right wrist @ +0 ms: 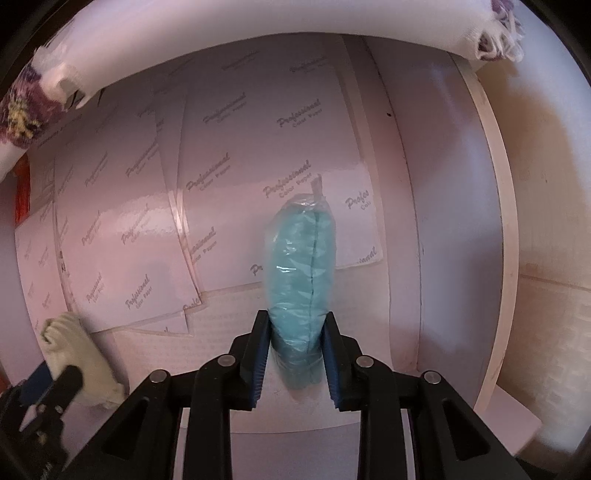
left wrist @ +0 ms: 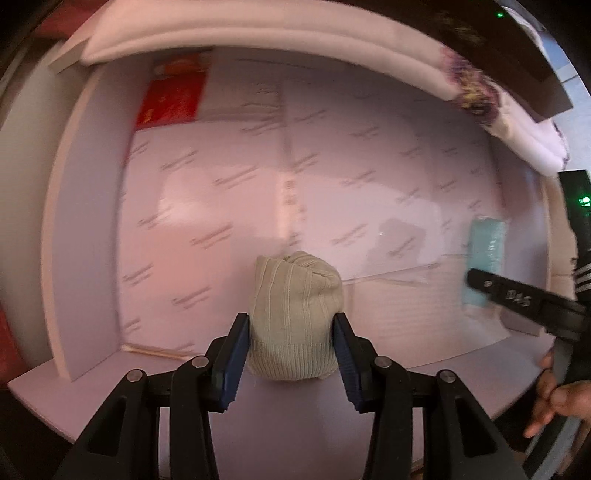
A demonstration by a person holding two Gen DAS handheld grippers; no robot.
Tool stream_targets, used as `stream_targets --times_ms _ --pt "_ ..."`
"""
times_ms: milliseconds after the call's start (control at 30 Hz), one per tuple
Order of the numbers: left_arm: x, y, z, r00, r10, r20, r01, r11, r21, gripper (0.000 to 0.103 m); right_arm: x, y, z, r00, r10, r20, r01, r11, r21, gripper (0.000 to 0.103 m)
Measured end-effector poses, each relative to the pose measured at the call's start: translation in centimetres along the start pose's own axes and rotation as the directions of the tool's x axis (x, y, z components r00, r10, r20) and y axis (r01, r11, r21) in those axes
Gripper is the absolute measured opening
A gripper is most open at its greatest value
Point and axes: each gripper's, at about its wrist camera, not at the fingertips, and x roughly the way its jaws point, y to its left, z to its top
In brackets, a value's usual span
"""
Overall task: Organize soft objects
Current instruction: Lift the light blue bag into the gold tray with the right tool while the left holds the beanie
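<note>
Left gripper clamps a rolled beige knit sock between its blue pads, over the paper-lined shelf floor. The sock's lower end is hidden behind the fingers. Left view is motion-blurred; print on the paper unreadable there.

Right gripper squeezes a teal cloth roll in a clear plastic bag near the right wall. The bag's near end is hidden between the pads.

White folded fabric on the upper edge, cut off by the frame. A red packet at the far left corner, blurred.
</note>
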Motion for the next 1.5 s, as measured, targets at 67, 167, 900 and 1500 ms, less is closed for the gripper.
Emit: stream_targets --times_ms 67,167,900,1500 --pt "0.3 0.7 -0.3 1.0 -0.001 0.002 0.001 1.0 -0.002 0.045 0.1 0.2 -0.2 1.0 -0.001 0.0 0.001 1.0 -0.007 0.027" --pt "0.7 0.1 -0.3 1.0 0.018 0.008 -0.018 0.999 0.036 0.045 0.1 0.6 -0.3 1.0 -0.006 -0.001 0.006 1.0 -0.016 0.027" --pt "0.6 0.5 -1.1 1.0 -0.011 0.021 0.011 1.0 0.006 0.048 0.4 1.8 -0.5 0.998 -0.06 0.01 0.061 0.993 -0.103 0.027" --pt "0.8 0.6 -1.0 0.999 -0.017 0.028 0.017 1.0 0.012 0.049 1.0 3.0 -0.8 0.998 -0.059 0.011 0.06 0.991 -0.122 0.024"
